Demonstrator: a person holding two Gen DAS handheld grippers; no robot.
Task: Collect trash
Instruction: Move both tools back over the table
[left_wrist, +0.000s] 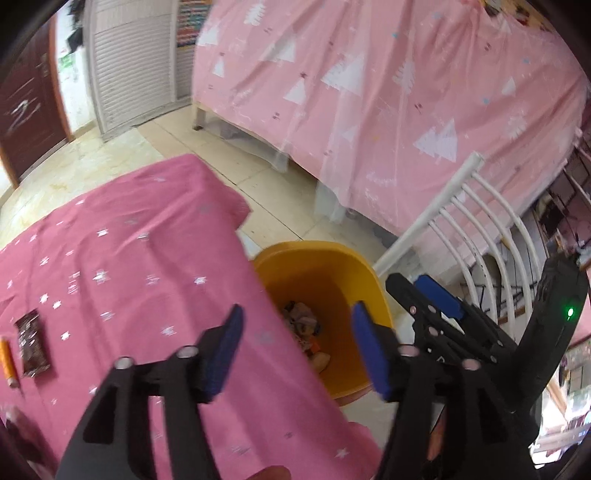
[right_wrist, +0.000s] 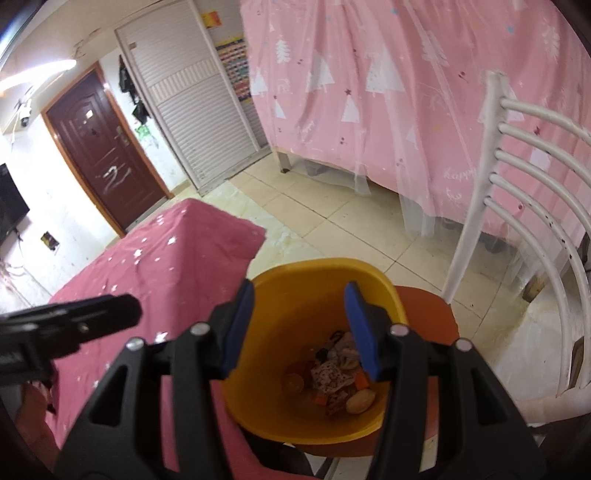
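Trash: brown wrapper (left_wrist: 32, 344) and orange tube (left_wrist: 8, 362), flat on pink-clothed worktop (left_wrist: 122, 258), side by side, near left edge of left wrist view. More trash (right_wrist: 338, 373) at bottom of yellow bin (right_wrist: 325, 284): crumpled patterned wrappers, orange bits, pale rounded pieces; same heap (left_wrist: 306, 328) visible in left wrist view.

Bin: upright, just beside worktop edge, on orange seat of white chair (right_wrist: 524, 192); curved slatted chair back to the right.

Left gripper (left_wrist: 297, 349): jaws spread, nothing between them; hovering over worktop edge, one blue pad over cloth, other over bin rim. Seen also in right wrist view as black body (right_wrist: 70, 325) at left, over cloth.

Right gripper (right_wrist: 299, 328): jaws spread, nothing between them; hovering directly above bin opening, apart from contents. Seen in left wrist view (left_wrist: 436, 299) to the right of bin, green light lit on its body.

Surroundings: pink curtain (right_wrist: 406, 92) with white tree print, tiled floor (right_wrist: 332, 218), white slatted door (right_wrist: 192, 96), brown door (right_wrist: 99, 147).
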